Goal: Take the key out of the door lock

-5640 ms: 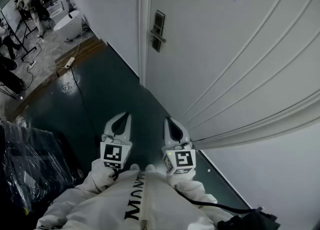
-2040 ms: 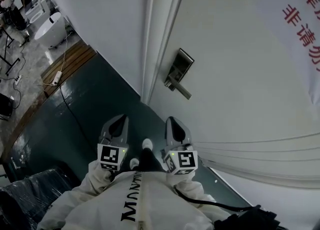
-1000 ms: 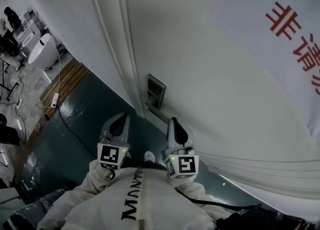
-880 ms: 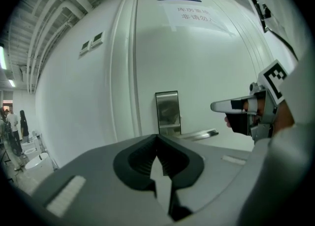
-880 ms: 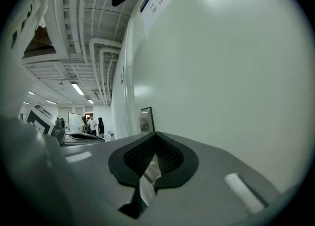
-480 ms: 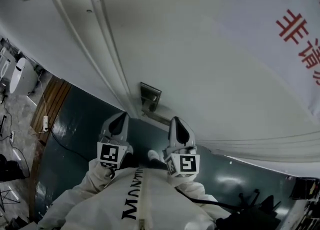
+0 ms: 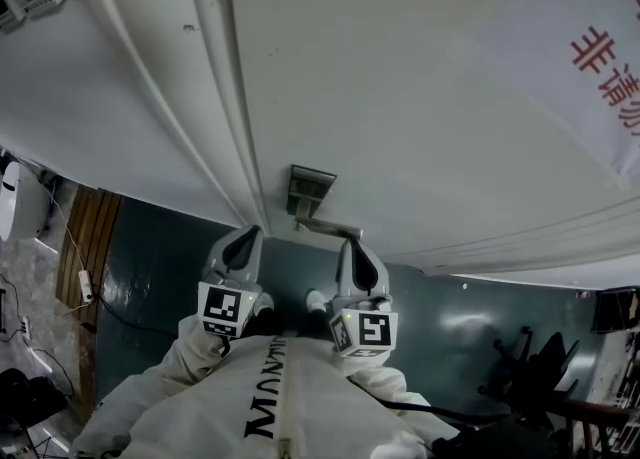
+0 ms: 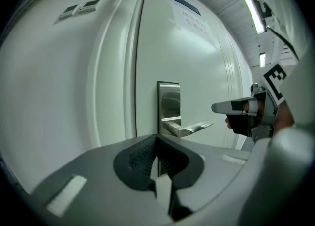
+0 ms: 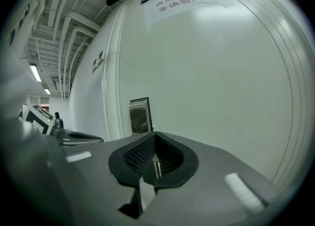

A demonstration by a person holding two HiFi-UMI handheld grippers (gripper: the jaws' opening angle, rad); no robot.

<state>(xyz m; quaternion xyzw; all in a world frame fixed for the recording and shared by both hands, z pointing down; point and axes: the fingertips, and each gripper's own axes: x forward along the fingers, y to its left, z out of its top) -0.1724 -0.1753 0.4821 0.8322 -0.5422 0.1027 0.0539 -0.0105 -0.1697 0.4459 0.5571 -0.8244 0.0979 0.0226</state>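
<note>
The key is not showing in any view. The spot under the lever handle on the steel lock plate, where a keyhole would be sitting, is being blocked in the left gripper view by the body of the left tongs, and in the head view it is too small to read. Going by the task, the key is probably sitting in the plate below the lever.

Such a key is likely a small, light, stiff piece of metal, smooth and rather slippery, and the cylinder may be holding it until it is turned to its release position. The flat bow is the place to be pinching, with a pad on each broad face and the pull going straight out along the shaft. A sideways tug would be risking a jam or a bend.

The left tongs are pointing at the plate with their jaws pressed together and nothing between them, hanging short of the door. The right tongs are likewise closed and empty, hovering near the lever's free end and seemingly apart from it. Either pair is needing to open before taking the bow.

Further out, the white door is carrying a paper sign with red characters, the door frame is running beside the lock, and the dark green floor is lying below
</note>
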